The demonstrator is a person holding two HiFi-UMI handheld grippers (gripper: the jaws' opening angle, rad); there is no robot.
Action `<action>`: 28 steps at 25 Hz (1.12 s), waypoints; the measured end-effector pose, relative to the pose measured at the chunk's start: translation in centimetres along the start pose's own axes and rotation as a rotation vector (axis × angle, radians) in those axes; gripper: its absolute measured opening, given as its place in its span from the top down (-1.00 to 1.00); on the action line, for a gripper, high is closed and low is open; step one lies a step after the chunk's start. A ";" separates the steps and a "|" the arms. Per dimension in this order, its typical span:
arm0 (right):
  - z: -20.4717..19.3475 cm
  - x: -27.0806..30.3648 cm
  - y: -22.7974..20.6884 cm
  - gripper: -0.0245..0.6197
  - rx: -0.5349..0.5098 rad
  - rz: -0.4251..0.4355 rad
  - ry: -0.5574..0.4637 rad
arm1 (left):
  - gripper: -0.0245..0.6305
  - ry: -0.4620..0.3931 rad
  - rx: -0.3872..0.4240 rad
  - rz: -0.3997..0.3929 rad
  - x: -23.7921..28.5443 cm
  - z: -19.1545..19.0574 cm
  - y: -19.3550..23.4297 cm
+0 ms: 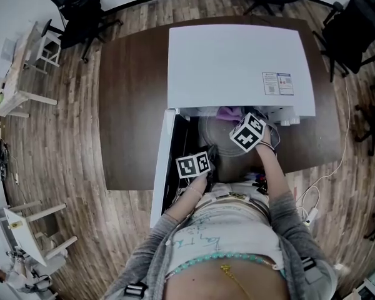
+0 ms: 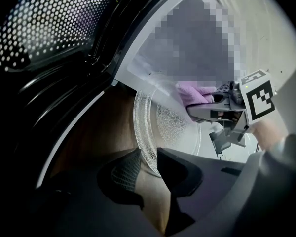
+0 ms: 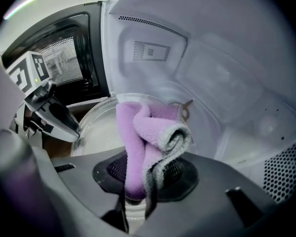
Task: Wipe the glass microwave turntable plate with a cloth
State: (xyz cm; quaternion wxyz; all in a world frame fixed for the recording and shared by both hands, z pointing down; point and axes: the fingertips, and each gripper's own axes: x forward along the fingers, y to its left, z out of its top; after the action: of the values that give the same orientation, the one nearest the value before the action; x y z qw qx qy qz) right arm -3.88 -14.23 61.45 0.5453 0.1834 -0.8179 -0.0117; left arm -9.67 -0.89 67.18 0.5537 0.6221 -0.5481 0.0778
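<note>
On my left gripper (image 2: 147, 157) the jaws are pinched down narrow on the near rim of the plate (image 2: 175, 125), one pad on each face, so the glass stands on edge between them and leans away from me. On my right gripper (image 3: 144, 174) the jaws are clamped on the cloth (image 3: 138, 132). It is a lilac fleecy piece with a grey edge, bunched and folded over itself above the pads.

The plate is clear round glass. A pebbled band runs round its rim and there is a finer stippling toward the middle. Through it I can see the pale floor of the microwave (image 1: 237, 67).

From my right gripper's view the cloth hangs in front of the plate's upper half. From the left gripper's view it sits at the plate's far edge, but I cannot tell whether the two actually touch.

In the head view the plate lies at the mouth of the microwave, partly inside the cavity, with both grippers reaching in just beside each other. The door (image 1: 161, 167) is swung open to the left, its perforated screen dark. The microwave stands on a brown table (image 1: 134, 105).
</note>
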 end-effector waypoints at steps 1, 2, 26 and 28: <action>-0.2 -0.1 -0.1 0.57 0.004 -0.003 0.001 | 0.58 -0.001 -0.001 0.000 0.0 0.0 0.0; -0.3 -0.3 -0.2 0.57 0.010 -0.004 0.002 | 0.58 -0.001 -0.002 0.000 0.0 0.0 0.0; -7.1 -1.4 0.1 0.57 0.116 -0.009 0.079 | 0.58 -0.014 -0.003 0.008 0.0 -0.1 0.0; -7.6 -1.6 0.4 0.57 0.114 -0.002 0.088 | 0.58 -0.016 -0.002 0.009 0.0 -0.2 0.0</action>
State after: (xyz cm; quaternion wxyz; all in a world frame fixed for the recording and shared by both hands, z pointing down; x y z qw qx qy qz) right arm 3.33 -12.00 63.16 0.5695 0.2153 -0.7921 0.0424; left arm -9.55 -0.78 67.26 0.5495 0.6195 -0.5556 0.0746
